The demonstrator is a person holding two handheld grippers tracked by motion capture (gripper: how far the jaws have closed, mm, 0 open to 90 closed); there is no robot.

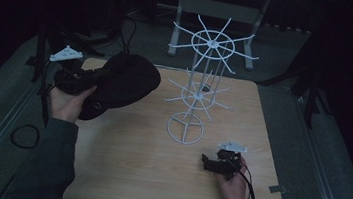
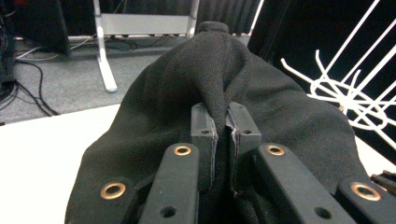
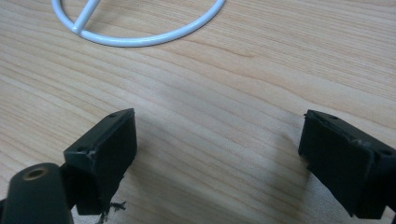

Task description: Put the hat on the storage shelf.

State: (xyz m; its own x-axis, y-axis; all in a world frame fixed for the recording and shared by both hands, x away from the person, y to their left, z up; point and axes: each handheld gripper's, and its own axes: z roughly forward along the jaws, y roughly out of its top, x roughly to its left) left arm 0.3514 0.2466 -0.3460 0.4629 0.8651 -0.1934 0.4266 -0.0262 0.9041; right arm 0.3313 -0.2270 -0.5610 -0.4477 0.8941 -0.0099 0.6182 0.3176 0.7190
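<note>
The left gripper has its jaws clamped on a fold of the black beanie, held above the table's left side. Carry it level toward the white wire rack and drop it over a prong. The right gripper rests with jaws apart near the rack's base.

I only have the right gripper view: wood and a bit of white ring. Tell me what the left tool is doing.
Observer: The left tool is shut on a fold of a black hat.
Operator: Say where the hat is relative to that ring.
Observer: It is held above the table's left side, left of the rack; the ring is the rack's base.
Operator: Report what the rack has above the base.
Observer: Two tiers of white wire arms, all bare.
Operator: Place my right tool.
Observer: The right tool sits low over the table, just right of the base, jaws open.
</note>
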